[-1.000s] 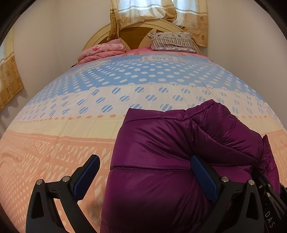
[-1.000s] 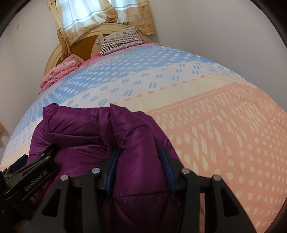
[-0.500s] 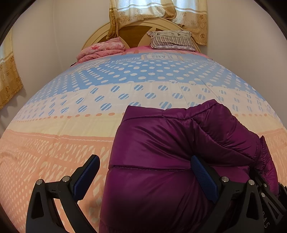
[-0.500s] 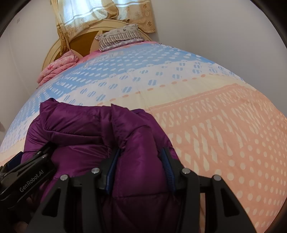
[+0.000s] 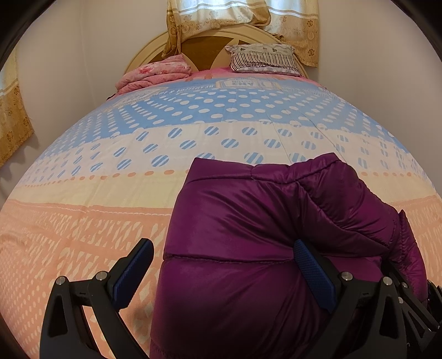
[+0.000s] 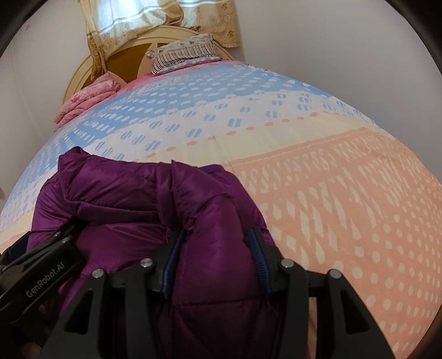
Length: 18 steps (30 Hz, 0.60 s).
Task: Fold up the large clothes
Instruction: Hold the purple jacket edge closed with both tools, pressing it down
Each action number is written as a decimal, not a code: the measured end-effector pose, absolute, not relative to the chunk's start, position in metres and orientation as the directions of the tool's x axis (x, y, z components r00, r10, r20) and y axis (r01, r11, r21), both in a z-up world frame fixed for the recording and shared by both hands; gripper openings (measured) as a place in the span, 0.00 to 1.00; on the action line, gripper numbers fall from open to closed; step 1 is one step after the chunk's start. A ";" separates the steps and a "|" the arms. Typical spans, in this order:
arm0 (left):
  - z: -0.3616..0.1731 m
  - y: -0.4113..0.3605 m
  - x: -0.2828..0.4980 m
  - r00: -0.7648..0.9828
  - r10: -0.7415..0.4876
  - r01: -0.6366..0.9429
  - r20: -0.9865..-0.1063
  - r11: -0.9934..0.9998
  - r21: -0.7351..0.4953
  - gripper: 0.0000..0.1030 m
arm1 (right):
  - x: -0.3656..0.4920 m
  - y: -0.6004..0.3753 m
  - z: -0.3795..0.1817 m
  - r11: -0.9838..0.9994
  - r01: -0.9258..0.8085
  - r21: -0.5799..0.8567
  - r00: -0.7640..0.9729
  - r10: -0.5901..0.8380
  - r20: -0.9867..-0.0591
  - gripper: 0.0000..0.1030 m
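Purple puffy jacket (image 5: 248, 248), bunched into a thick heap, lies on the near, peach-patterned part of a bed cover (image 5: 83, 221). The right gripper (image 6: 215, 254) points down at the jacket from the near side, its blue pads (image 6: 259, 256) pressed against either side of a padded fold, held fast. The left gripper (image 5: 223, 265) stands wide open over the jacket's left edge; one pad (image 5: 312, 273) touches the fabric, the other (image 5: 132, 273) hangs over bare cover. Far behind, a striped pillow (image 5: 262, 58) and a folded pink blanket (image 5: 157, 71) lie against a rounded headboard (image 5: 210, 47), with curtains (image 5: 240, 16) above.
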<state>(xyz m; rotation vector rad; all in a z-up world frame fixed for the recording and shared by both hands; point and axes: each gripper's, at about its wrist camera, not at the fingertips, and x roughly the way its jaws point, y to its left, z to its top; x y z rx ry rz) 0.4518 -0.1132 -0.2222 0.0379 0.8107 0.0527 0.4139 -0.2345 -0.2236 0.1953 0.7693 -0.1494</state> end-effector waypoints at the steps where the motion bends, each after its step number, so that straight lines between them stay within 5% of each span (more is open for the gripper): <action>1: -0.222 -0.114 0.452 0.687 0.063 -0.032 -0.724 0.998 0.055 0.99 | 0.414 -0.234 -0.224 0.972 0.205 0.118 0.708 -0.064 -0.703 0.48; 18: -0.224 -0.115 0.452 0.693 0.072 -0.036 -0.717 0.997 0.066 0.99 | 0.416 -0.234 -0.225 0.972 0.205 0.110 0.705 -0.069 -0.706 0.48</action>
